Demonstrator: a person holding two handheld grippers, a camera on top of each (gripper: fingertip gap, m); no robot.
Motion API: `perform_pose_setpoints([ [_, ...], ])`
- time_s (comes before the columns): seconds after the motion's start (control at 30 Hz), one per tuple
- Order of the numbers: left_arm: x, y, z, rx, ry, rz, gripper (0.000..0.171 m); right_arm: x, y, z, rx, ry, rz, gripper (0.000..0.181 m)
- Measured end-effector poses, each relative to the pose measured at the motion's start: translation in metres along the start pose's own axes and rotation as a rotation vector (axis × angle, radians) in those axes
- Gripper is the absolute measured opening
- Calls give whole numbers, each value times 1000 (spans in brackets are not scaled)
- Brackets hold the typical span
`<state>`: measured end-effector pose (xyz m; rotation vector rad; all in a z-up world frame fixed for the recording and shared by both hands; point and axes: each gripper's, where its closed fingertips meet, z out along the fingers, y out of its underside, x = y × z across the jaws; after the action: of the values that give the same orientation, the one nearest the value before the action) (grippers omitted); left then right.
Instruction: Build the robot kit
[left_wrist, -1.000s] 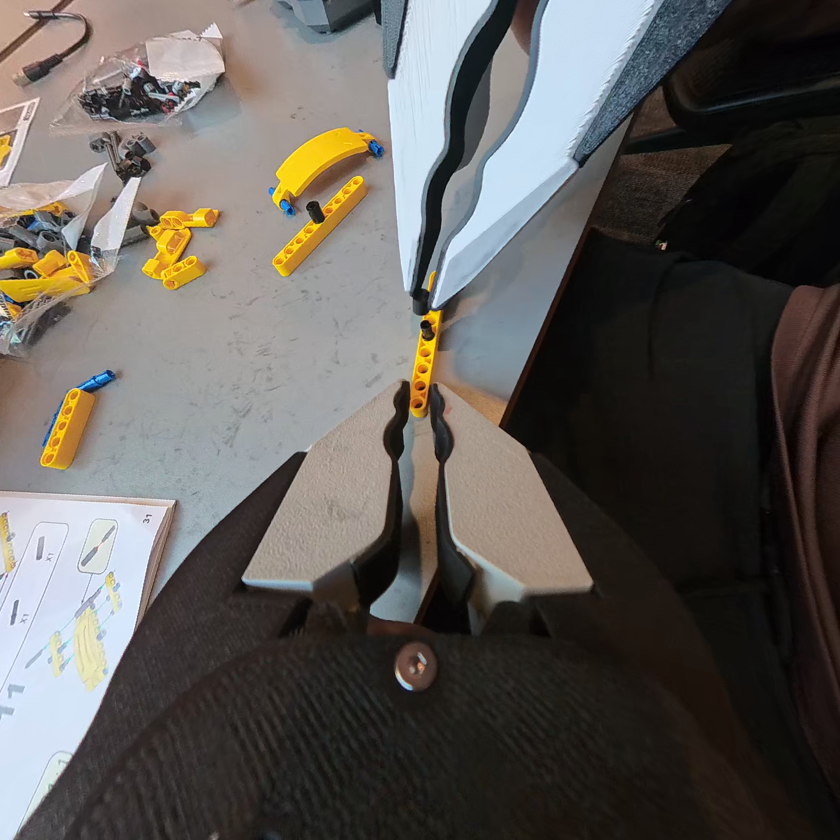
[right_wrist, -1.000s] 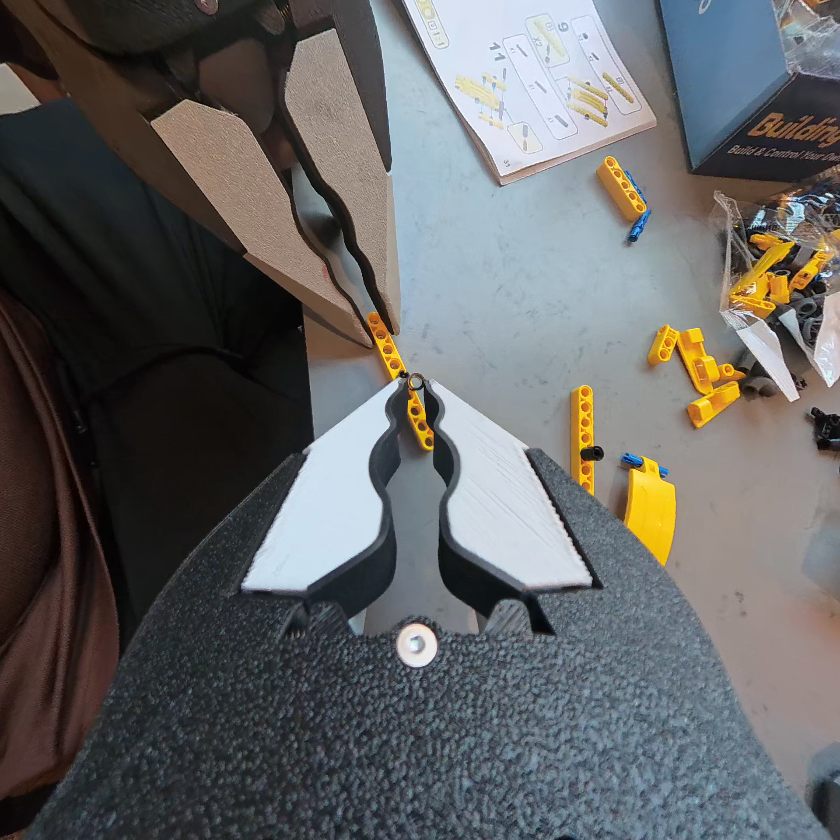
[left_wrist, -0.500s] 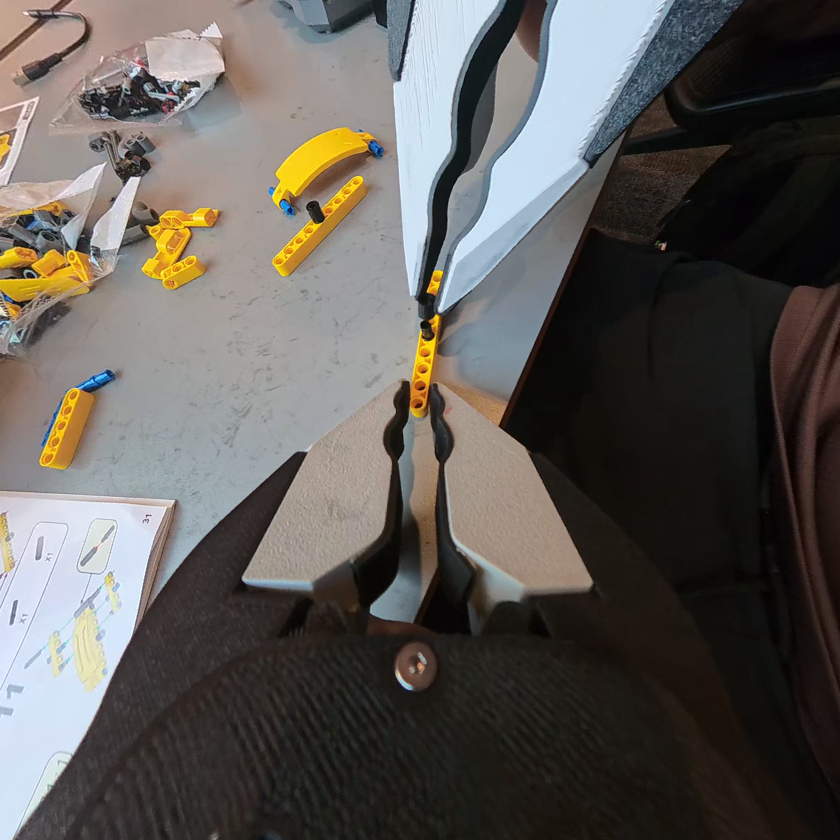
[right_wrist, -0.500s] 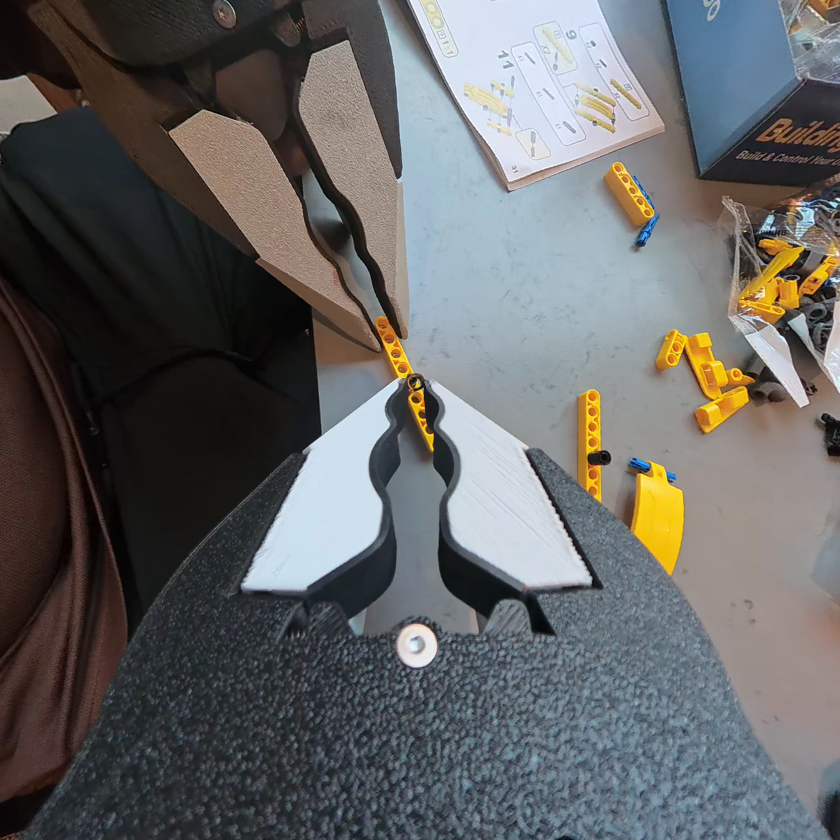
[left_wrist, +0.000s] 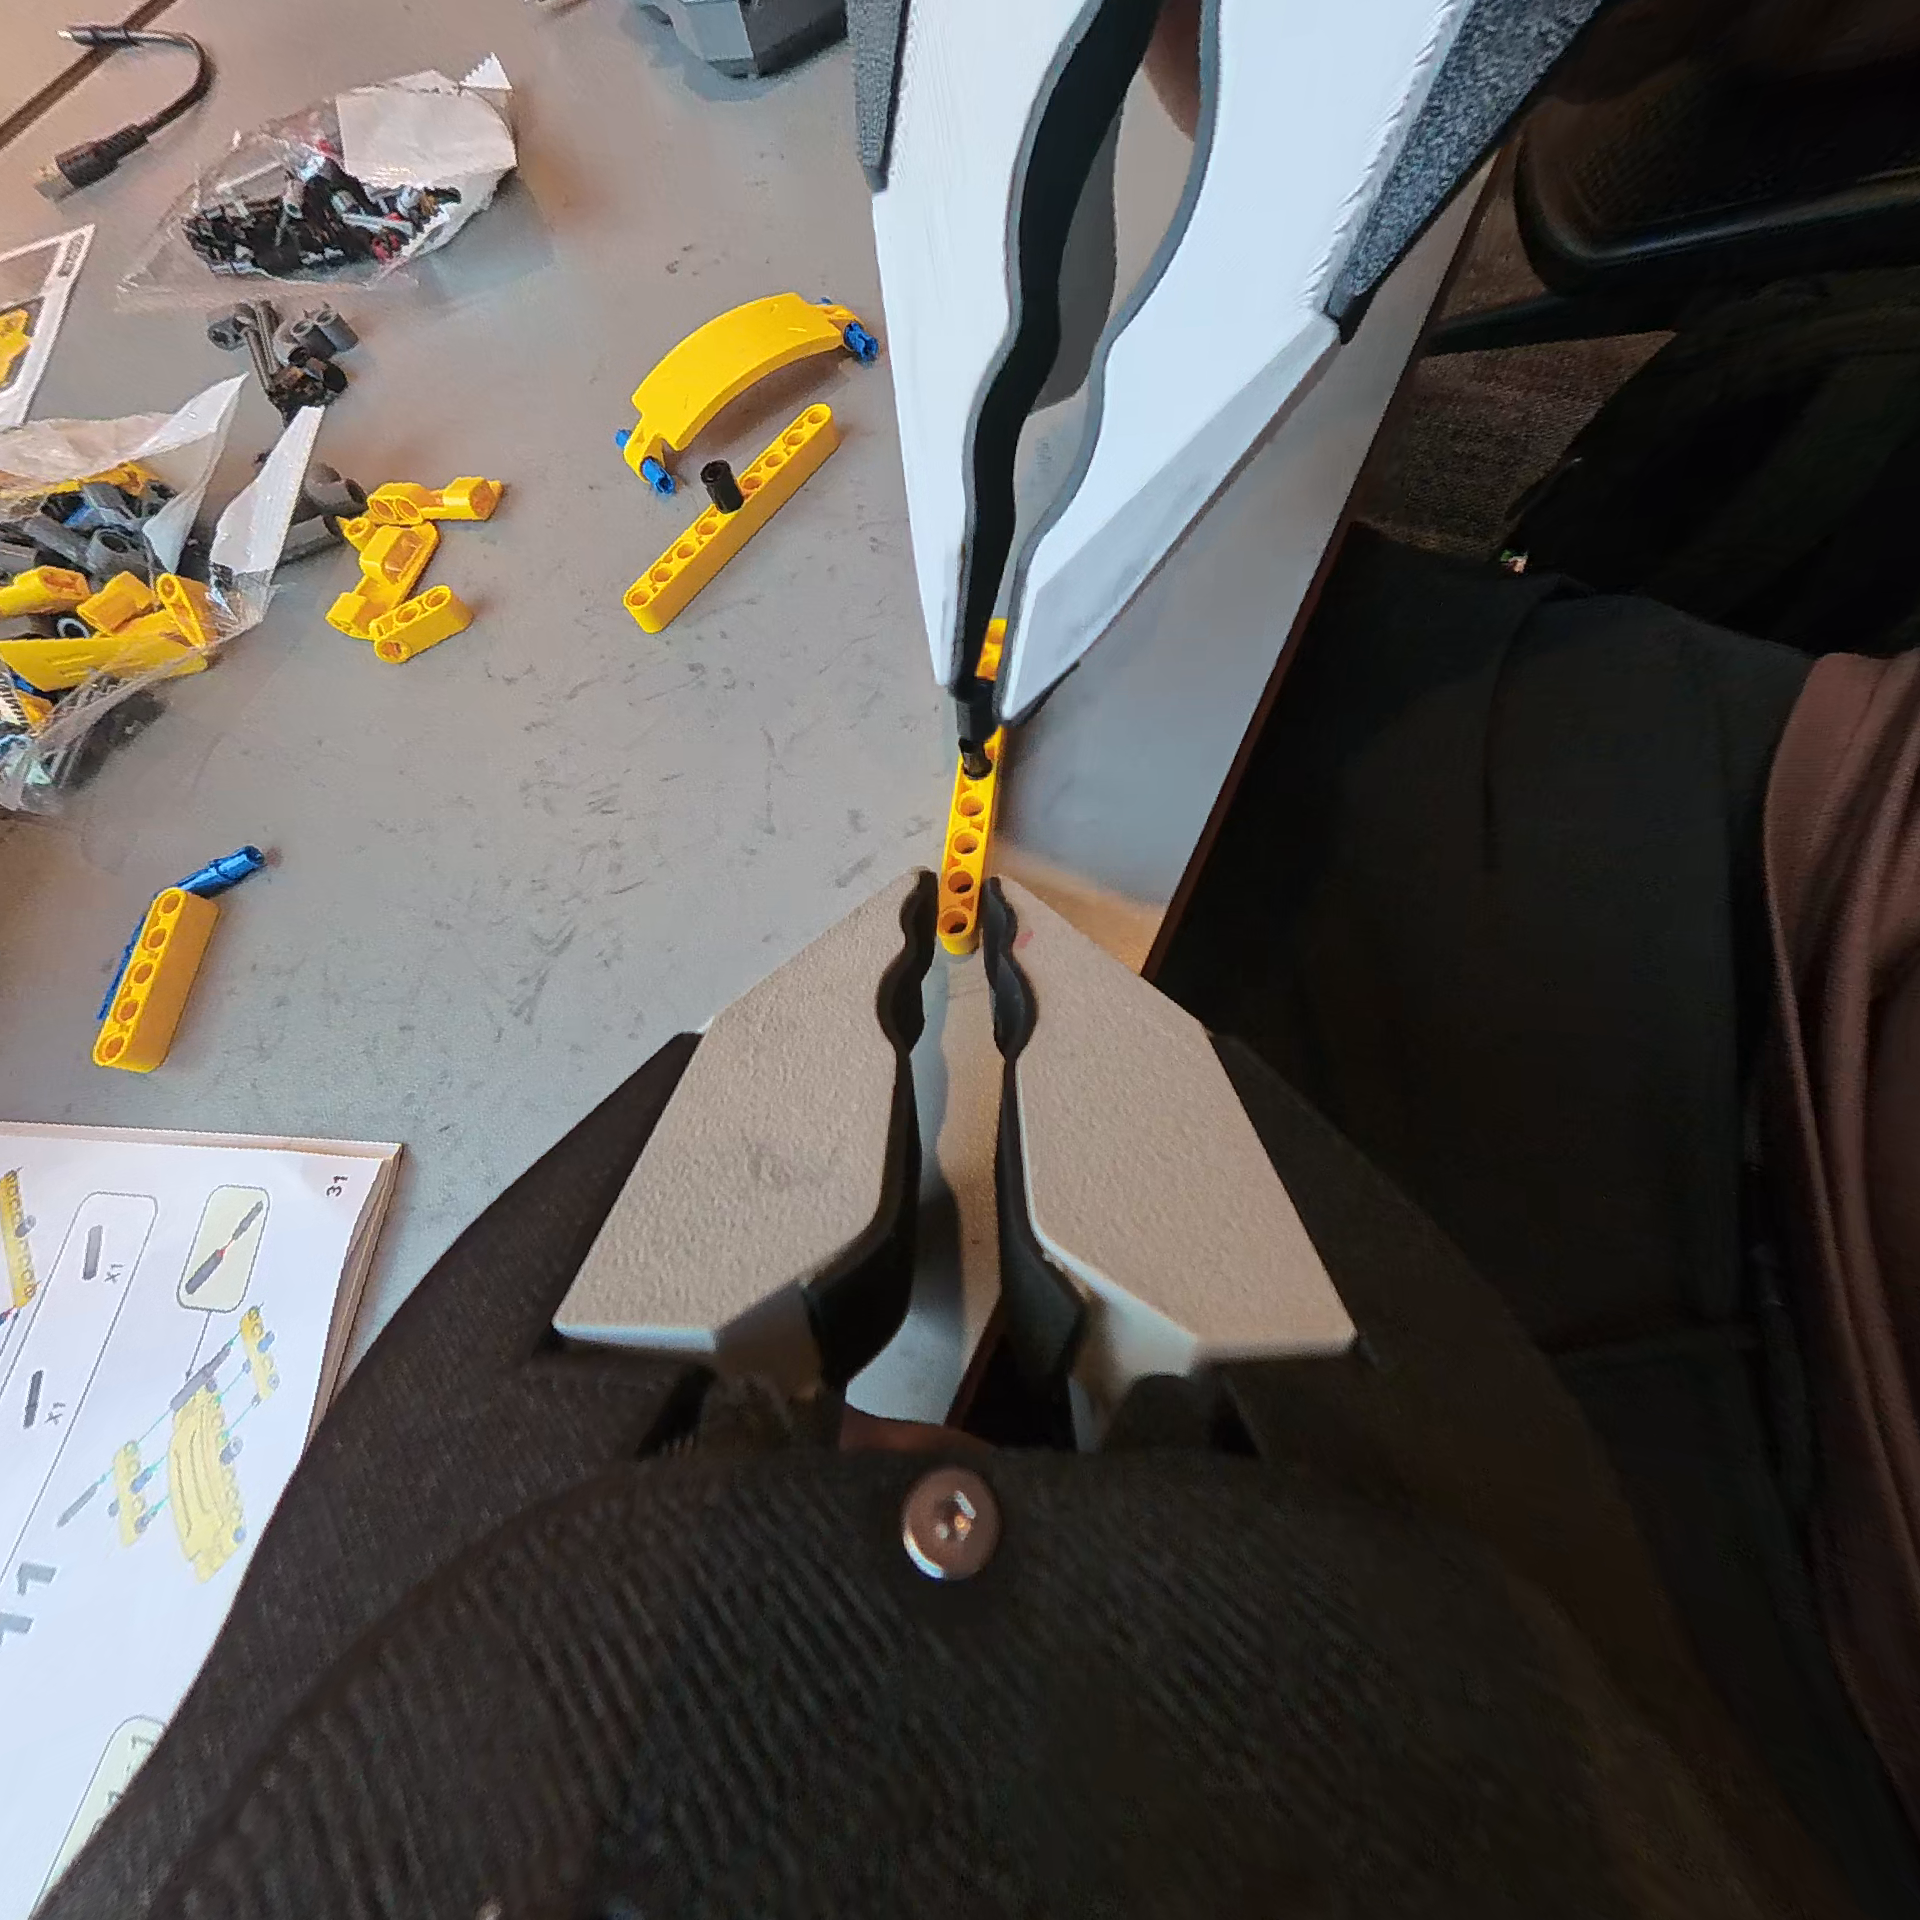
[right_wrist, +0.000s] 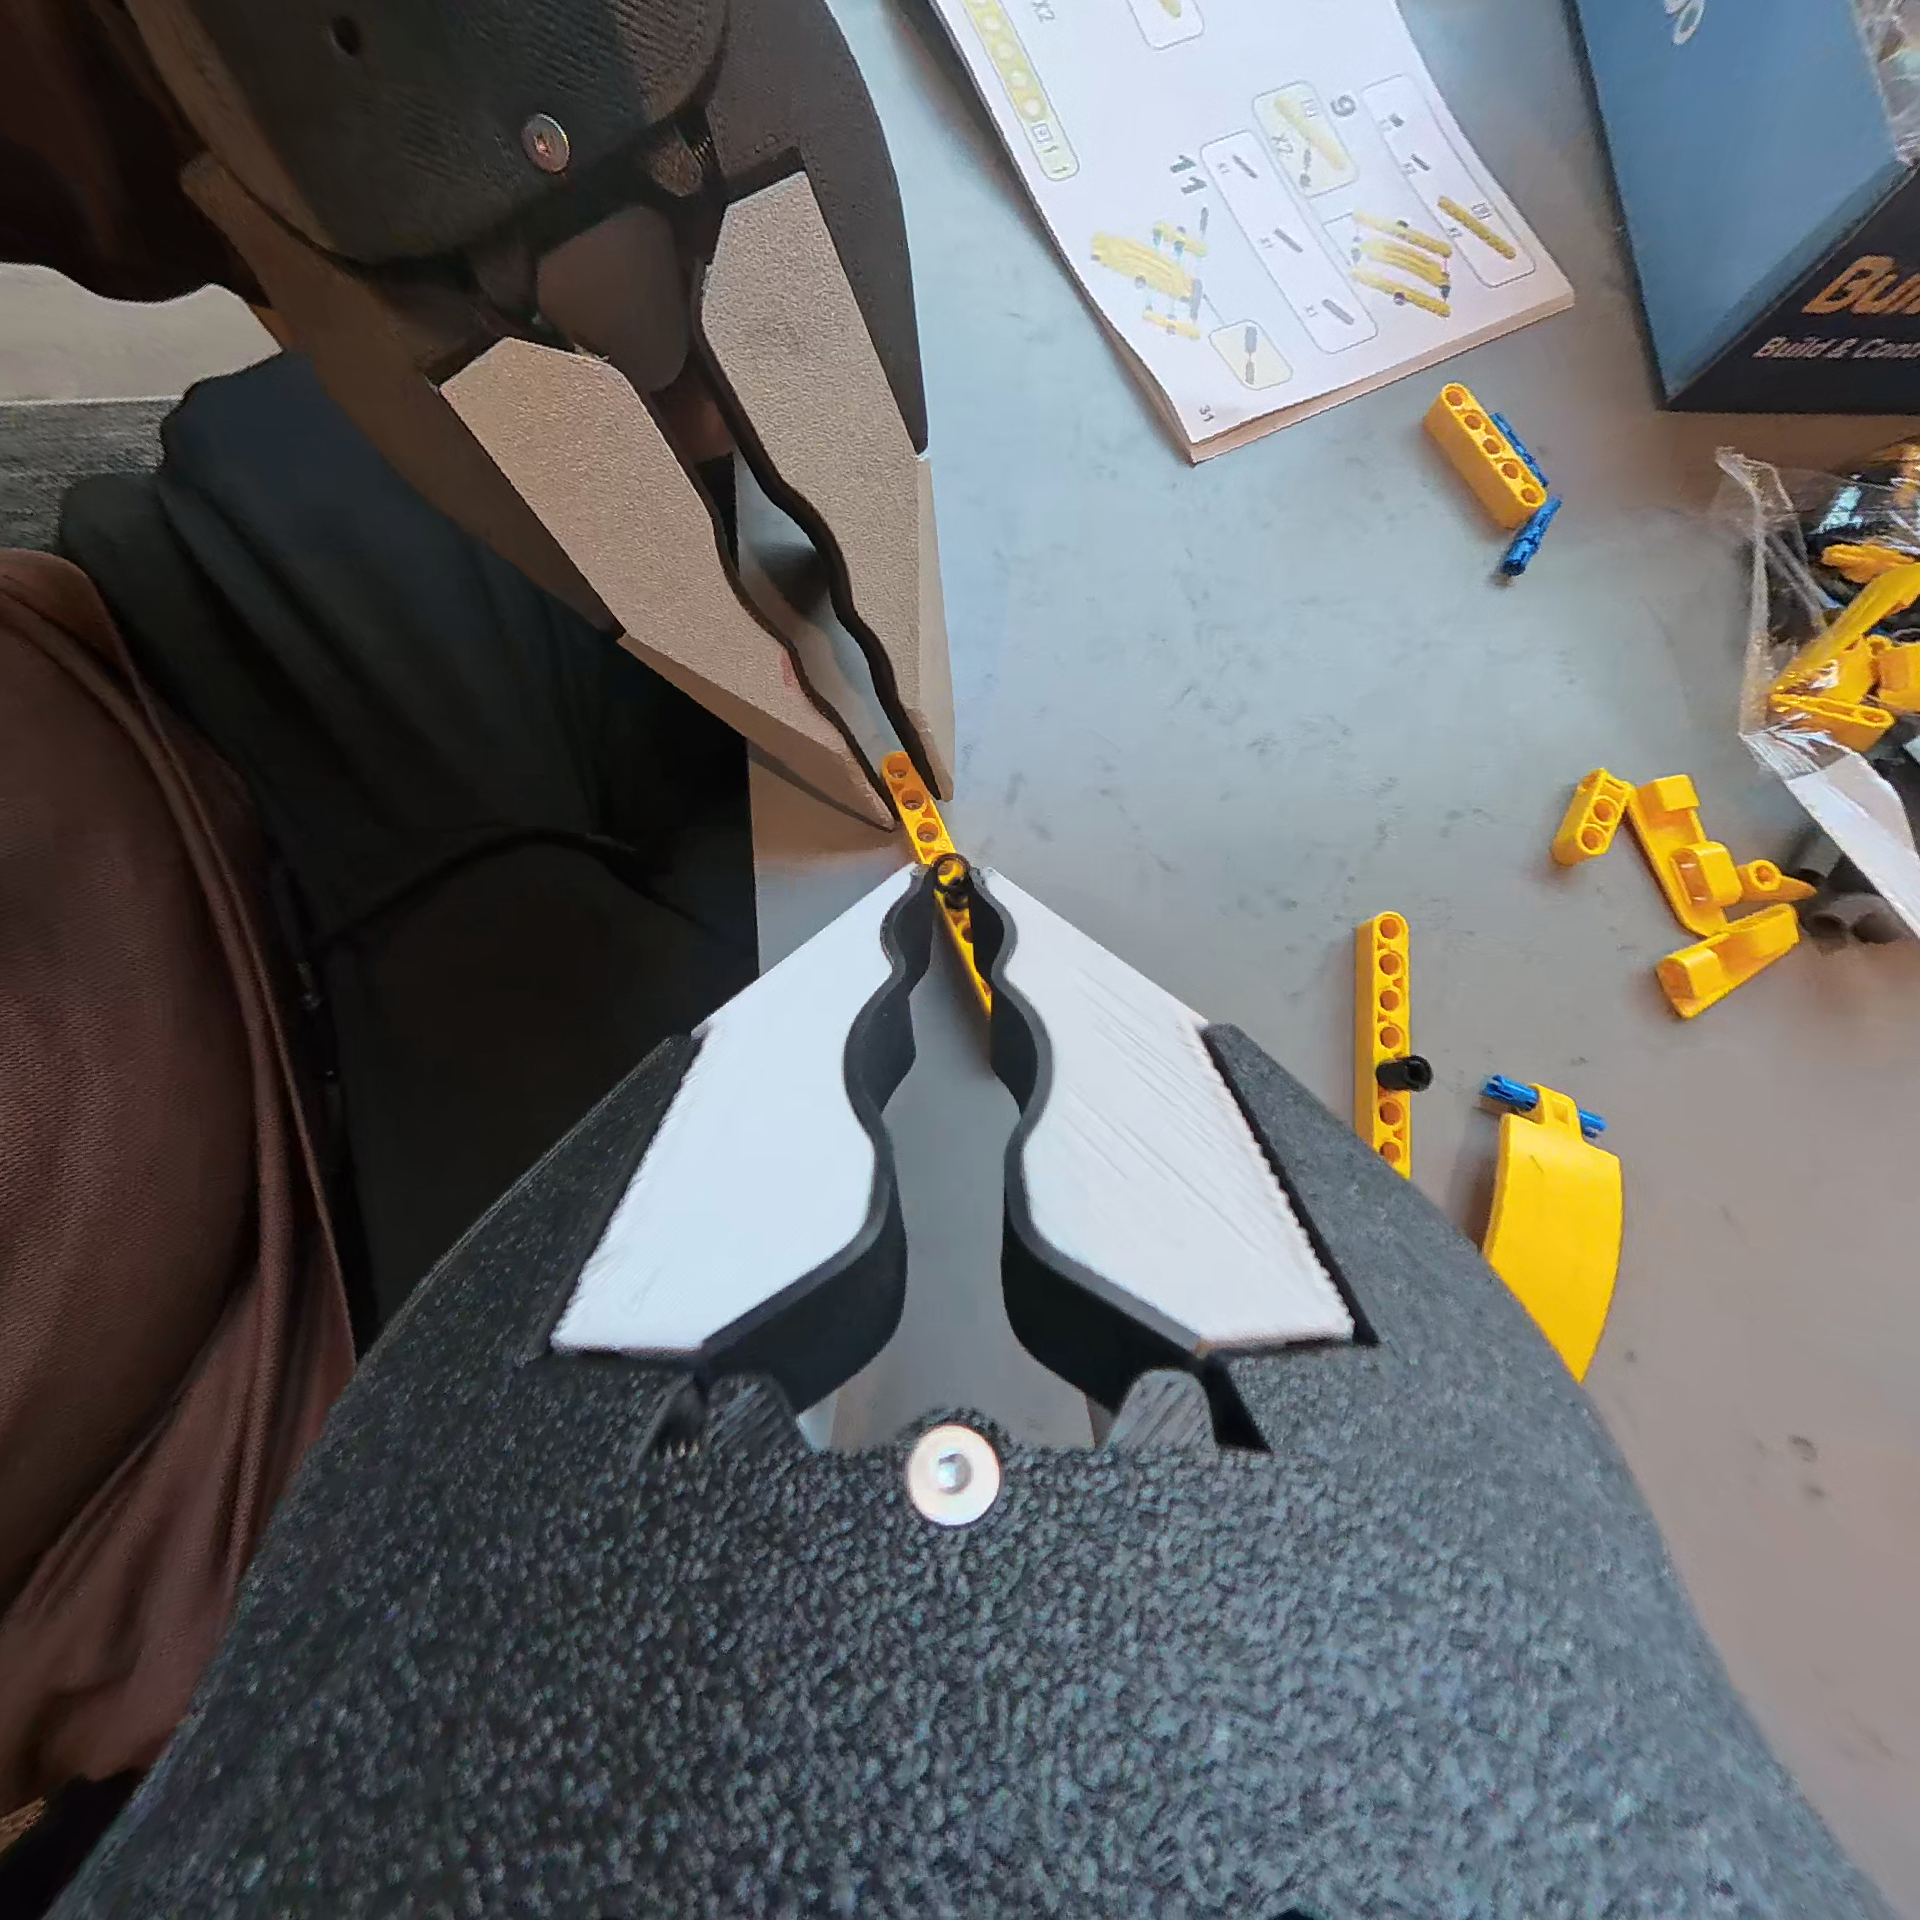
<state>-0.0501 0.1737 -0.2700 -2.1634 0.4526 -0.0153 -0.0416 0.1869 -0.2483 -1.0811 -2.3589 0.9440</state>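
My left gripper (left_wrist: 961, 902), with grey fingers, is shut on the near end of a long yellow holed beam (left_wrist: 971, 821) and holds it above the grey table (left_wrist: 582, 831) near its edge. My right gripper (right_wrist: 951, 883), with white fingers, is shut on a small black pin (right_wrist: 951, 871). The pin meets a hole about midway along the beam (right_wrist: 914, 810). In the left wrist view the right gripper (left_wrist: 977, 707) comes in from above with the pin (left_wrist: 972, 743) at its tips. In the right wrist view the left gripper (right_wrist: 914, 800) grips the beam's far end.
On the table lie a second yellow beam with a black pin (left_wrist: 732, 520), a curved yellow panel (left_wrist: 738, 364), a short yellow beam with a blue pin (left_wrist: 156, 977), small yellow connectors (left_wrist: 405, 561), bags of parts (left_wrist: 343, 197), an instruction booklet (left_wrist: 156, 1351) and a blue box (right_wrist: 1766, 187). A person's dark-clothed lap (left_wrist: 1507, 935) lies beyond the table edge. Left and right tips are no more than a few centimetres apart.
The right gripper's tips have come a little closer to the beam, bringing the black pin down onto its hole. The left gripper holds the beam still.
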Motion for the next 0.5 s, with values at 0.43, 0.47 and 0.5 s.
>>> perform_pose_setpoints([
  [0.43,0,0,0,-1,1,-2,5,5,6,4,-107,25,-60,6],
  [0.47,0,0,0,-1,1,-2,5,5,6,4,-126,24,-71,6],
  [0.5,0,0,0,0,-1,0,5,5,6,4,-146,23,-84,6],
])
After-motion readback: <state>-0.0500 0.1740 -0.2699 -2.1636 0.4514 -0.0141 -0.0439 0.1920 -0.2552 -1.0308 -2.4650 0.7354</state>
